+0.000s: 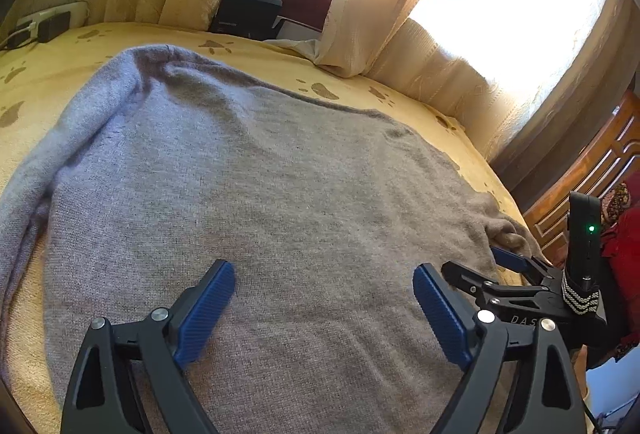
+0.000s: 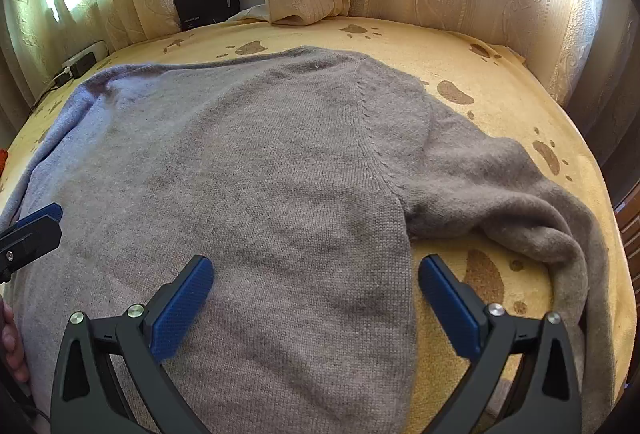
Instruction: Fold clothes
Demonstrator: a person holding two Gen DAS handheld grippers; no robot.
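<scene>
One sweater (image 2: 256,170) is all the work in view, and it lies spread flat on the yellow blanket (image 2: 500,82), neckline toward twelve o'clock and body running down to six. No fold shows yet: the body is a single smooth layer. In the right wrist view the sleeve (image 2: 520,194) at three o'clock trails out over the blanket and bunches near the edge. The other sleeve (image 1: 72,122), in the left wrist view, lies along the body from eleven round to eight o'clock; whether it is already turned in or just lying close I cannot say.

Both tools hover low near the hem. The left gripper (image 1: 324,298) has its jaws spread wide with nothing between the pads but sweater lying beneath. The right gripper (image 2: 316,294) likewise stands wide, straddling the sweater's side edge at five o'clock, pinching nothing.

By my reading, the spreading is done and all the folding remains: sleeves in, then body doubled.
</scene>
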